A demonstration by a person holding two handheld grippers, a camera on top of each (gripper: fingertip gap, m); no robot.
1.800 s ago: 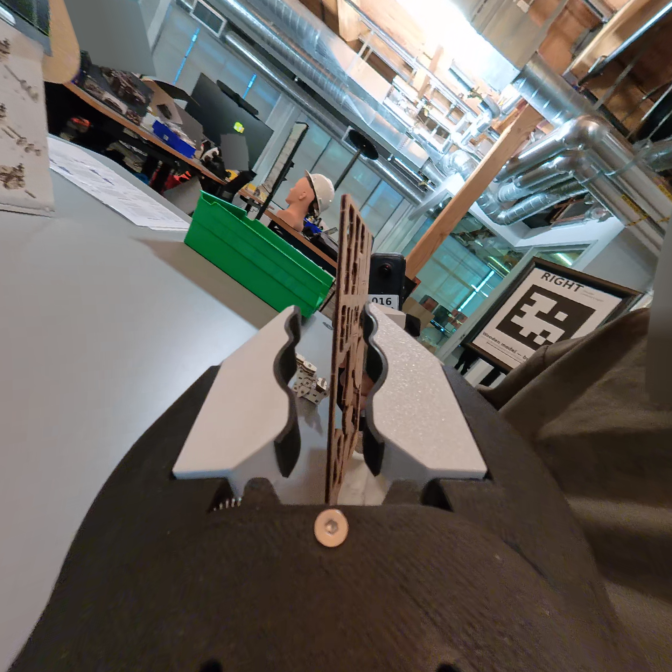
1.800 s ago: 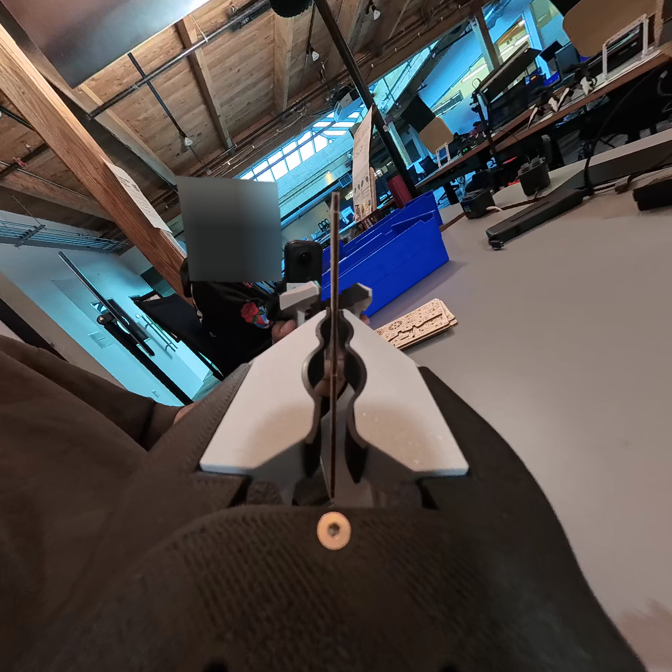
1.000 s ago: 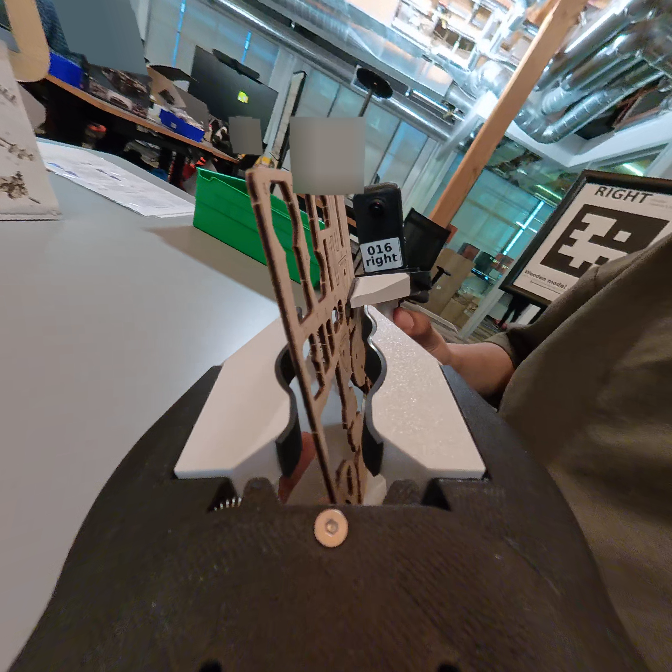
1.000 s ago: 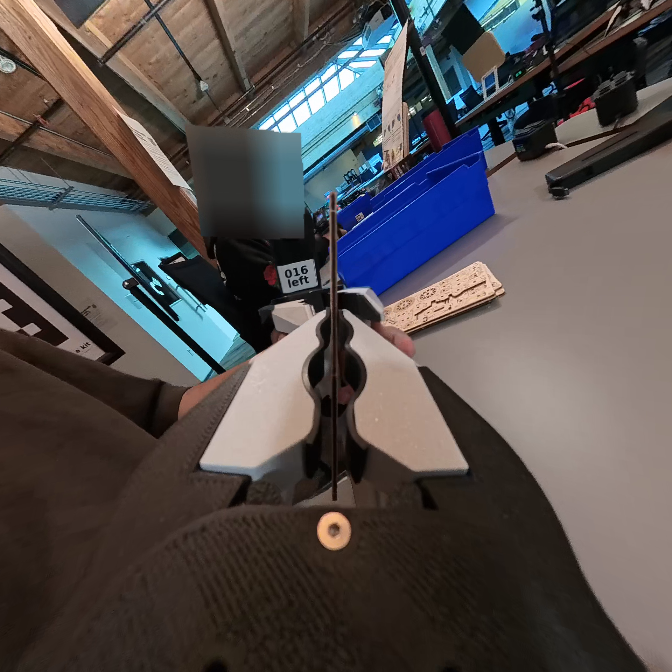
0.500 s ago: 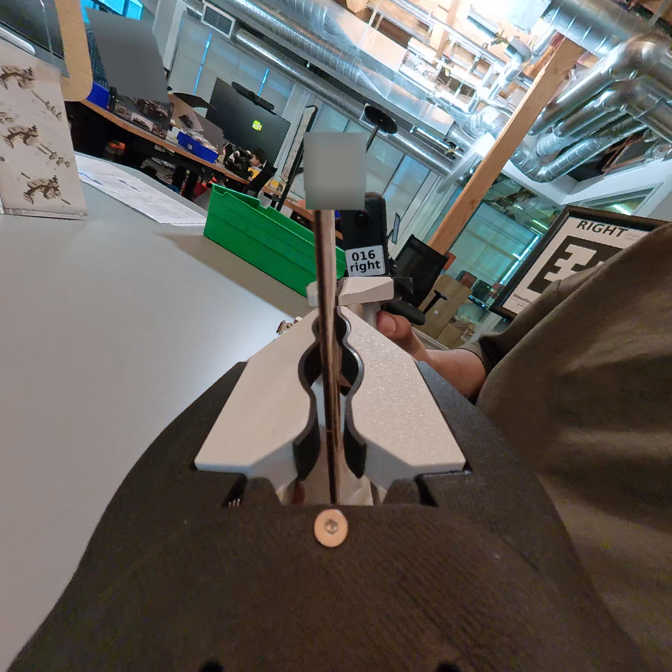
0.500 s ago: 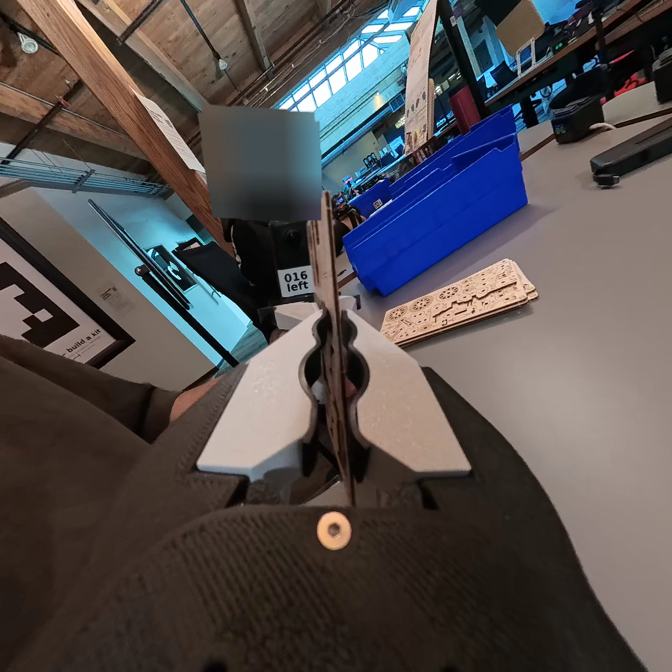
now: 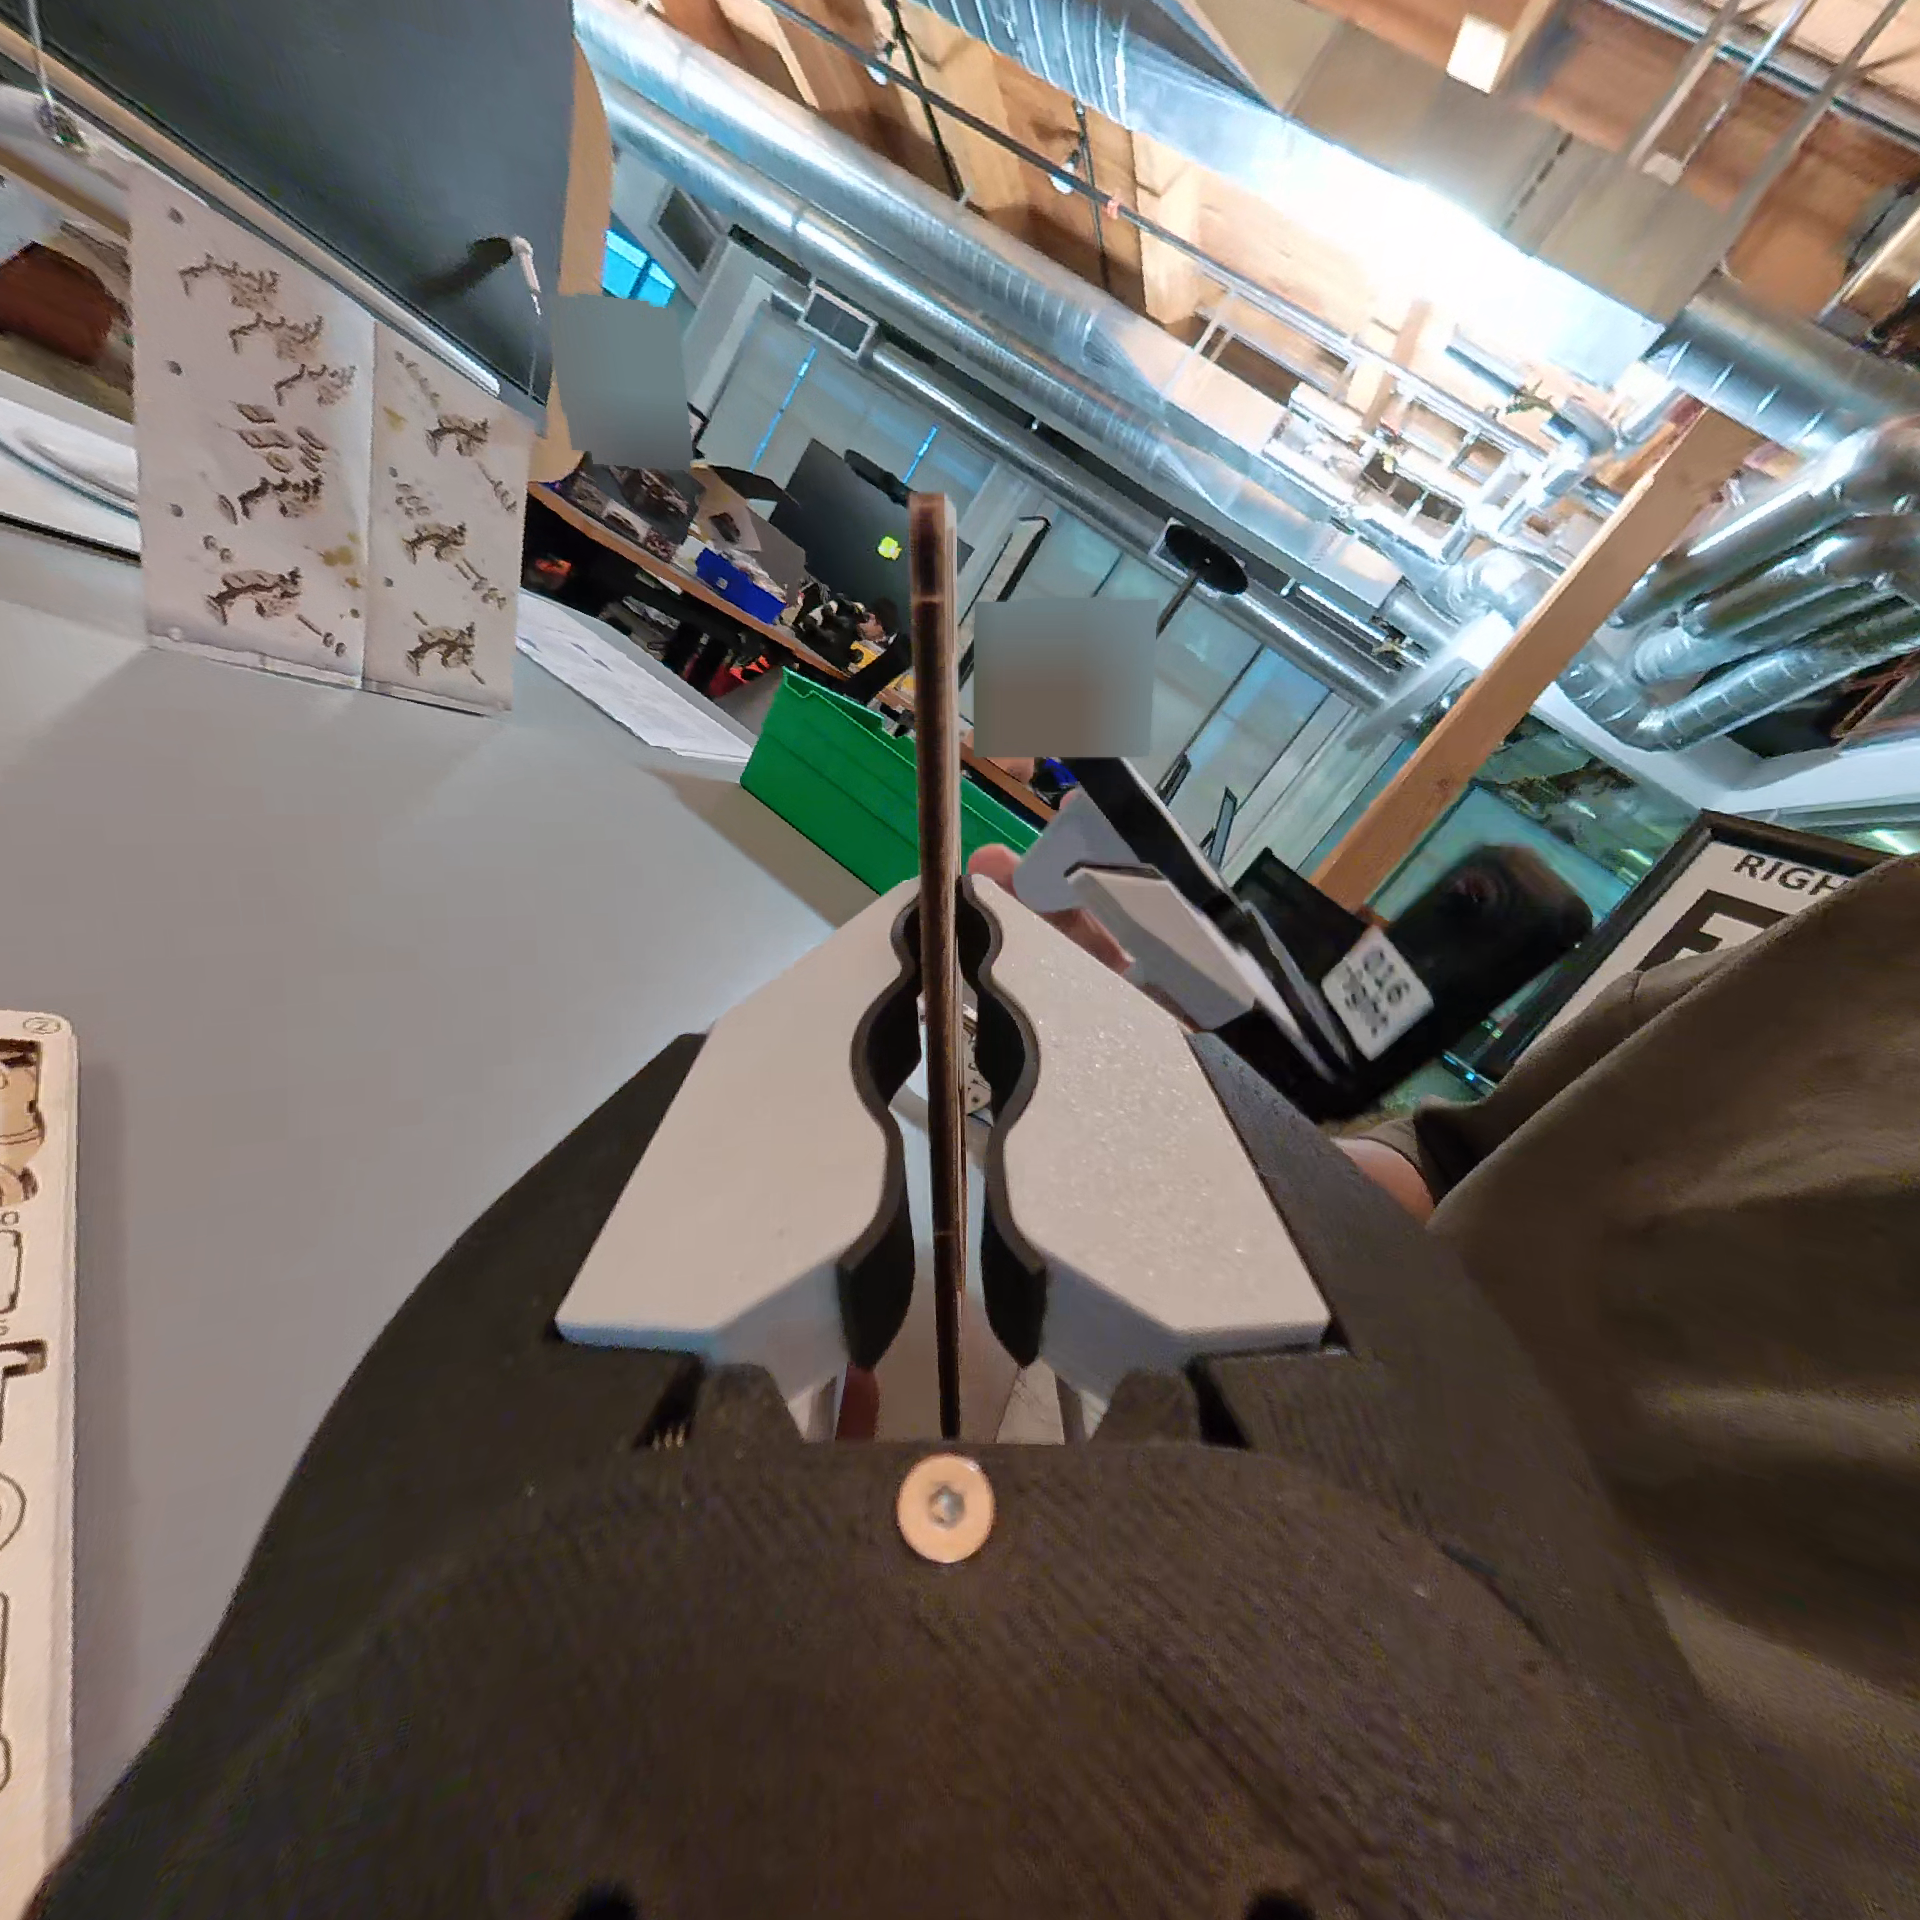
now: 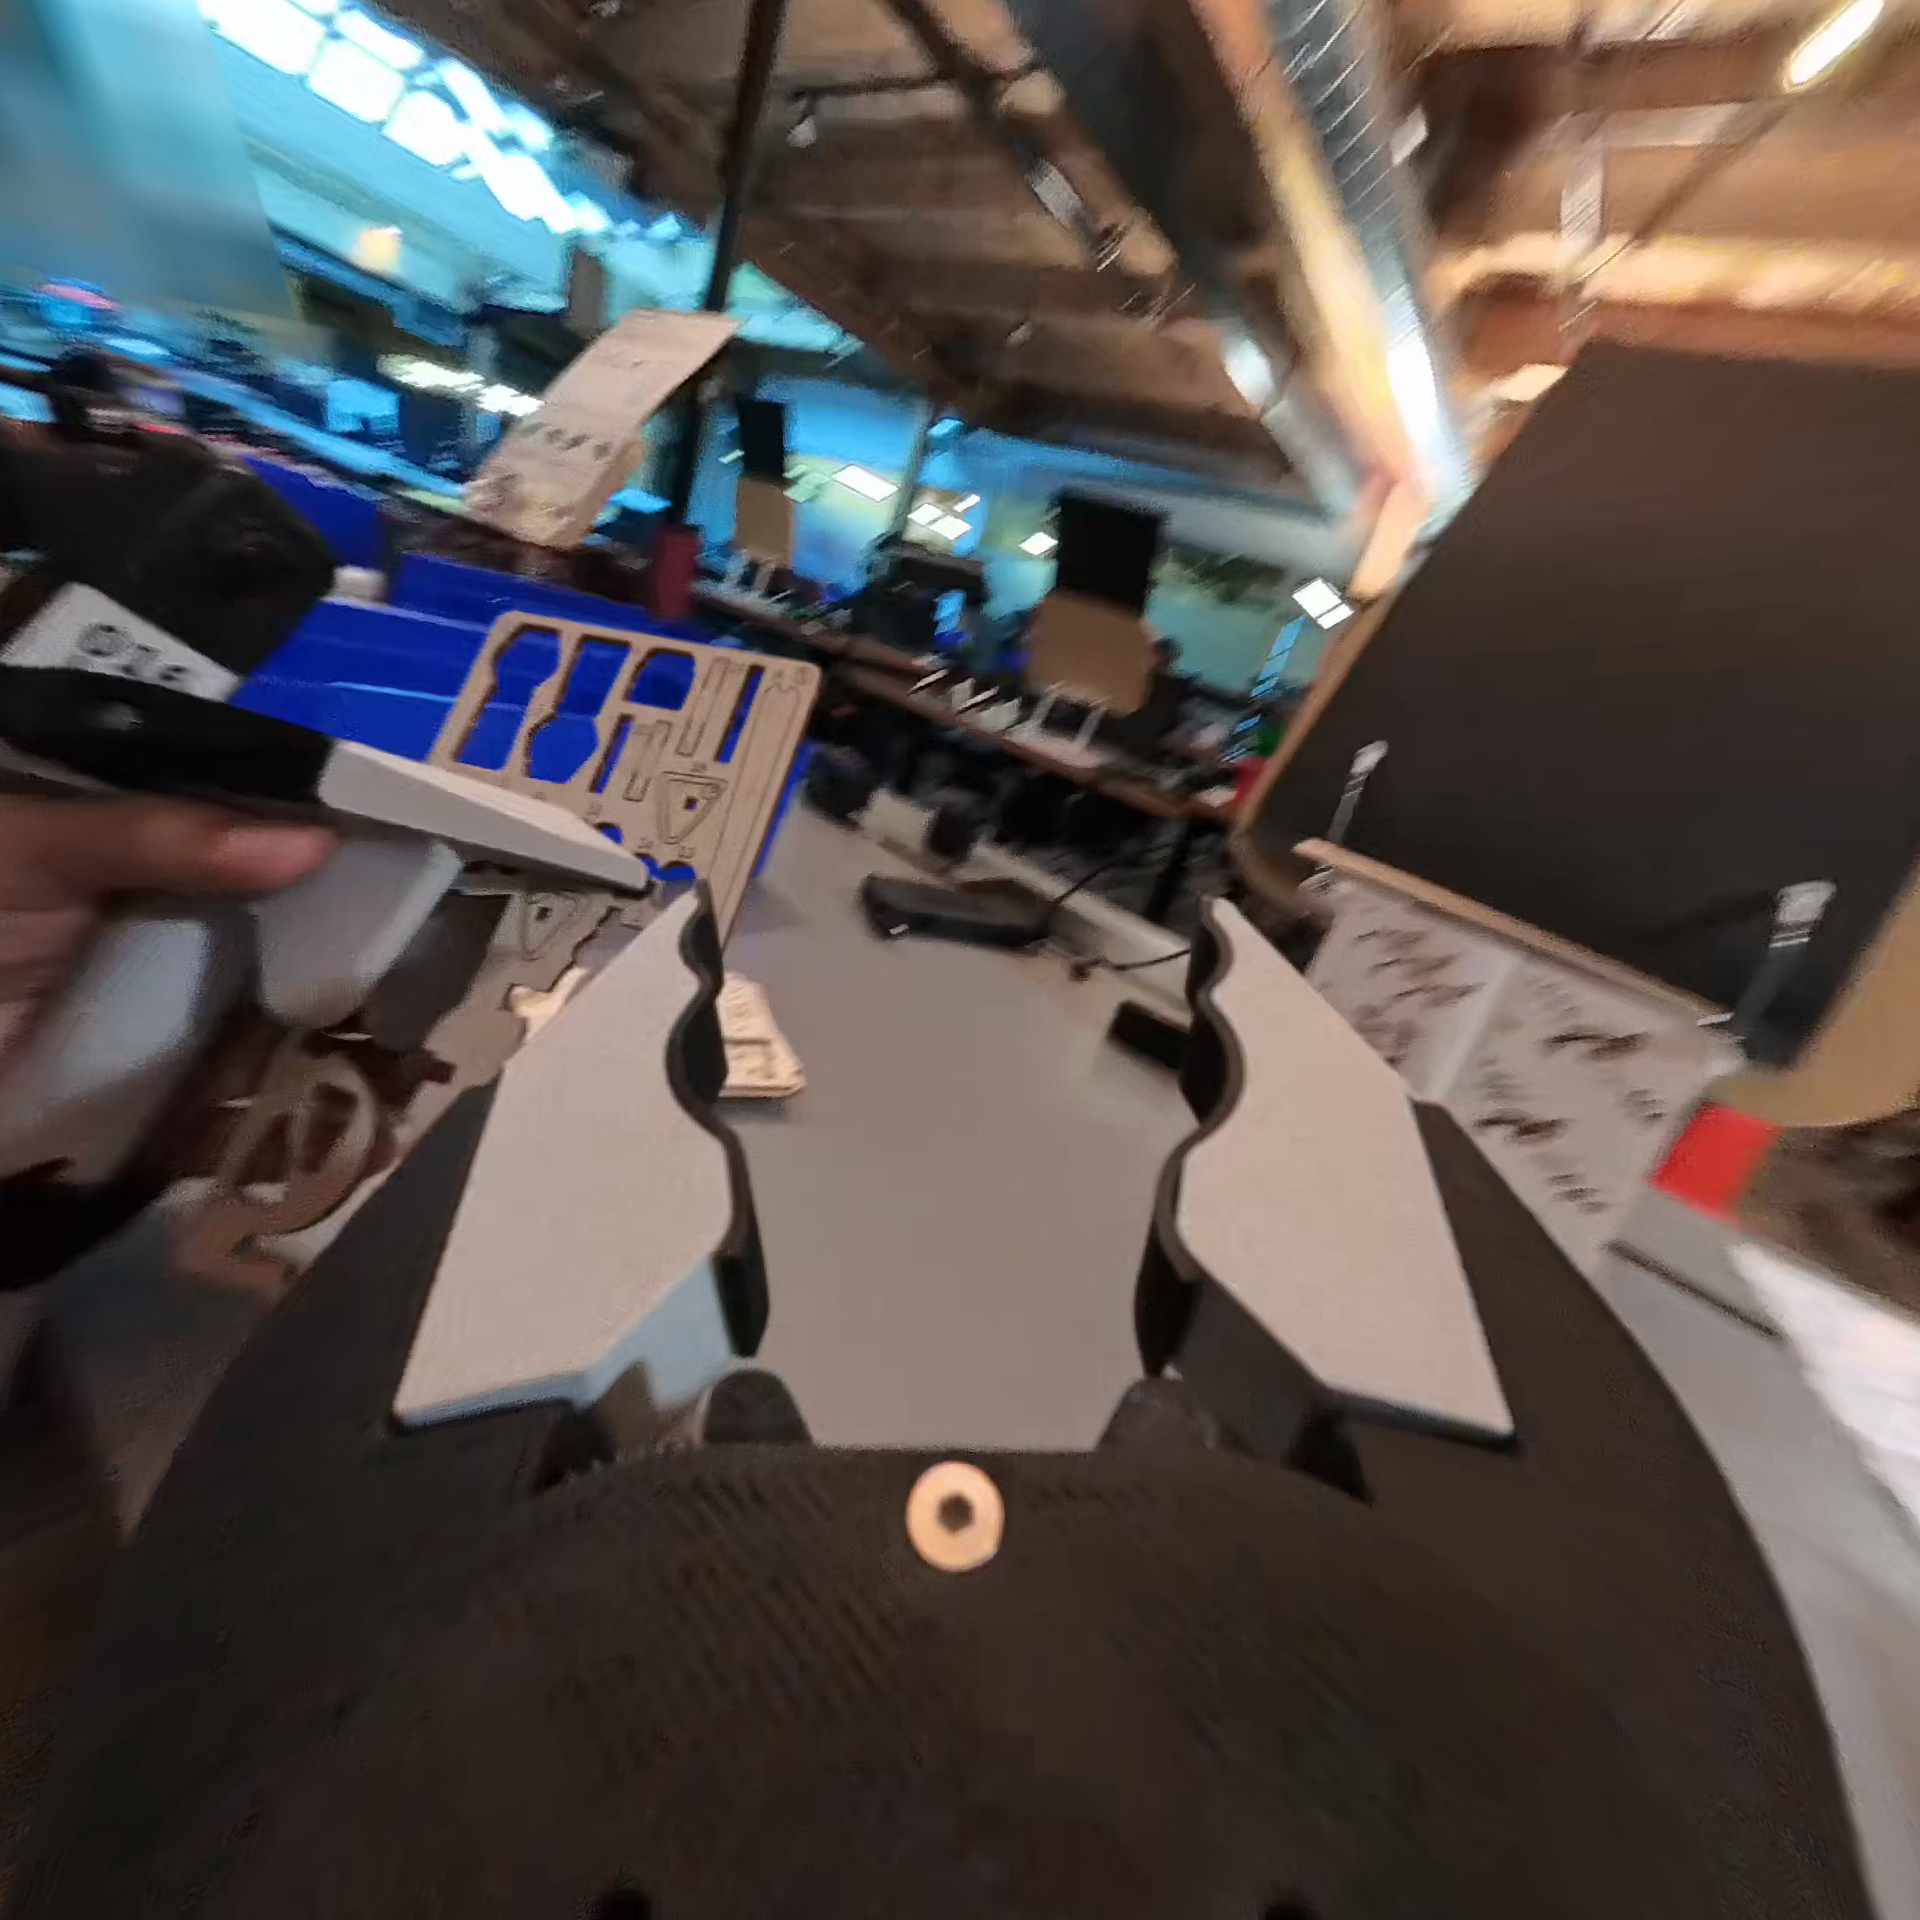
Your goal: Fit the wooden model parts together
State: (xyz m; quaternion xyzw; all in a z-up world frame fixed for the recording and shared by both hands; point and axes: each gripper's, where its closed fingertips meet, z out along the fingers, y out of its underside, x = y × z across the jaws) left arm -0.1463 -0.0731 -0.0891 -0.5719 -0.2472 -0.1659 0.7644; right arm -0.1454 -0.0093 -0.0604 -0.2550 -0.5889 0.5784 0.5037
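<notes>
My left gripper (image 7: 940, 894) is clamped on the wooden parts sheet (image 7: 935, 831), held edge-on and upright above the grey table (image 7: 312, 935). In the blurred right wrist view the same sheet (image 8: 665, 727) shows face-on, cut-outs visible, just left of my right gripper (image 8: 951, 914), whose jaws are spread wide with nothing between them. Green bin (image 7: 831, 769) sits behind the sheet; a blue bin (image 8: 416, 644) lies behind it in the right view.

A white sticker (image 7: 1377, 994) on the right gripper (image 7: 1132, 925) and a framed sign (image 7: 1766, 883) carry print.
</notes>
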